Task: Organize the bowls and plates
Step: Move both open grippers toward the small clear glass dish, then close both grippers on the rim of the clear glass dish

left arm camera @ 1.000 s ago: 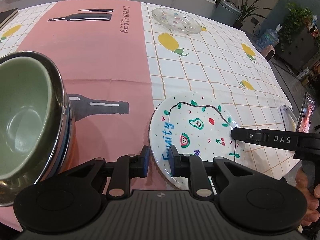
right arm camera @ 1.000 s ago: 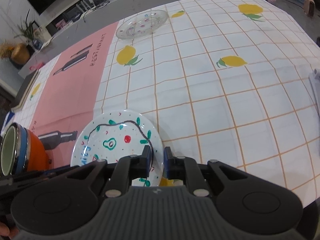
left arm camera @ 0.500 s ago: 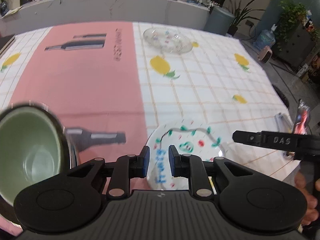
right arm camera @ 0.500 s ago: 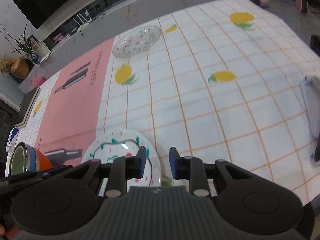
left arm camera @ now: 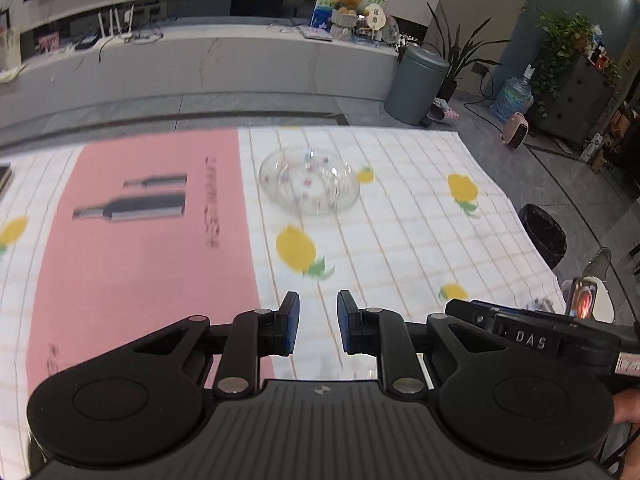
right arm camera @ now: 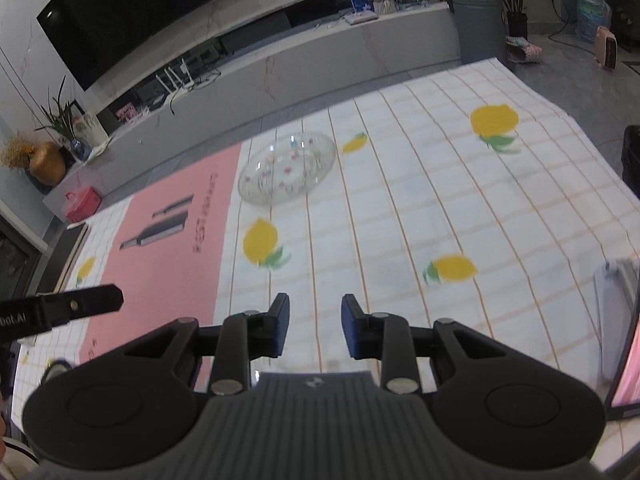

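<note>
The glass plate (left arm camera: 309, 187) sits far across the counter (left arm camera: 400, 240), on the lemon-print cloth beside the pink panel. Left gripper (left arm camera: 317, 326) fingers stand narrowly apart, empty. Right gripper (right arm camera: 315, 327) fingers have just been opening, nothing between them

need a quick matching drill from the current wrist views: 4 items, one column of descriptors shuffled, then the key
Items:
1. glass plate
2. left gripper
3. trash bin
4. bottle print

Descriptors:
A. grey, on the floor beyond the table
B. on the pink panel of the tablecloth
C. clear, on the white checked cloth
D. jaws apart, nothing between them

Pairs: 1-C, 2-D, 3-A, 4-B
</note>
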### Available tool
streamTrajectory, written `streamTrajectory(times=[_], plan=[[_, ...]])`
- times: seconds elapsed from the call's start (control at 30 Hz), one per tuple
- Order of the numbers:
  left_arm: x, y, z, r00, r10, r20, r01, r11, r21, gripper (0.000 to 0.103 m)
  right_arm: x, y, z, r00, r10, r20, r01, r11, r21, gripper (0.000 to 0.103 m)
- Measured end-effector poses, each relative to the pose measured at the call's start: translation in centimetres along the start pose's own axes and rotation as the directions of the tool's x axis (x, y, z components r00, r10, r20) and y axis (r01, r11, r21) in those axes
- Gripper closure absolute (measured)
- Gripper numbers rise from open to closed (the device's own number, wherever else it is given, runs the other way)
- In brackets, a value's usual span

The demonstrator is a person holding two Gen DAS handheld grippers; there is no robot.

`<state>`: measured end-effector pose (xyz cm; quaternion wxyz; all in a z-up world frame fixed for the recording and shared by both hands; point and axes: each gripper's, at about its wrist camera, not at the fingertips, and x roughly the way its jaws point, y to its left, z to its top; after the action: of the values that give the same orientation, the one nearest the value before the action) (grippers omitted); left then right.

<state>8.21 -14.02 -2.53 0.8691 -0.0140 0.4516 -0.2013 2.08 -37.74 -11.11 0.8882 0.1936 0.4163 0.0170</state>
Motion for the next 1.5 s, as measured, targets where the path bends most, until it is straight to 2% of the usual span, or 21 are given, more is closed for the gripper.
streamTrajectory(times=[0.1, 0.2, 0.4, 0.57, 0.63, 0.9, 1.03, 1.13, 1.2, 1.33, 1.47, 1.5], plan=[[0.9, 0.1, 2.1, 1.0, -0.004, 0.0, 0.004, 1.0, -0.009, 0.08, 0.5, 0.0, 1.7, 1.0, 0.009, 0.023, -0.01, 1.0, 0.018, 0.074], [2.0, 0.2, 4.0, 1.0, -0.001, 0.008, 0.001, 1.0, -0.016, 0.08, 1.3, -0.2, 3.3, 0.999, 0.013, 0.044, -0.015, 0.999, 0.047, 0.067], [5.0, 0.7, 7.0, 0.999, 0.032, 0.013, -0.033, 0.999, 0.036, 0.079, 3.9, -0.5, 6.1, 0.997, 0.029, 0.065, -0.035, 0.996, 0.085, 0.066], [8.3, 1.3, 8.4, 0.995, 0.097, 0.021, -0.099, 0.988, 0.116, 0.077, 7.4, -1.5, 7.5, 0.999, -0.013, 0.041, 0.008, 0.993, 0.115, 0.066], [9.7, 1.9, 8.7, 0.996, 0.094, 0.012, -0.094, 0.989, 0.114, 0.077, 8.7, -2.1, 7.7, 1.0, -0.017, 0.026, 0.013, 0.991, 0.134, 0.066], [14.7, 5.7, 9.2, 0.998, 0.06, -0.033, -0.062, 0.997, -0.044, 0.076, 13.1, -3.2, 8.8, 1.0, -0.024, -0.005, 0.024, 0.986, 0.166, 0.066], [16.5, 6.8, 9.3, 0.996, 0.081, -0.036, -0.083, 0.995, -0.053, 0.071, 15.2, -3.5, 9.6, 1.0, -0.016, -0.011, 0.018, 0.981, 0.194, 0.066], [18.2, 8.4, 9.6, 0.995, 0.07, -0.064, -0.079, 0.984, -0.16, 0.069, 16.8, -3.6, 10.0, 1.0, 0.001, -0.022, 0.004, 0.975, 0.224, 0.066], [19.0, 9.1, 9.4, 0.996, 0.035, -0.08, -0.051, 0.975, -0.216, 0.069, 17.8, -3.7, 10.2, 0.999, 0.018, -0.029, -0.011, 0.968, 0.252, 0.066], [20.2, 9.5, 9.1, 0.997, 0.004, -0.079, -0.025, 0.962, -0.271, 0.069, 19.5, -3.5, 10.2, 0.999, 0.009, -0.048, 0.005, 0.964, 0.267, 0.069], [21.3, 10.1, 8.9, 0.995, -0.04, -0.092, 0.008, 0.943, -0.332, 0.07, 20.3, -3.8, 9.9, 0.997, 0.056, -0.049, -0.038, 0.948, 0.316, 0.081], [21.4, 10.1, 8.8, 0.995, -0.041, -0.091, 0.008, 0.94, -0.34, 0.073, 20.4, -3.7, 9.9, 0.997, 0.061, -0.05, -0.042, 0.948, 0.315, 0.083]])
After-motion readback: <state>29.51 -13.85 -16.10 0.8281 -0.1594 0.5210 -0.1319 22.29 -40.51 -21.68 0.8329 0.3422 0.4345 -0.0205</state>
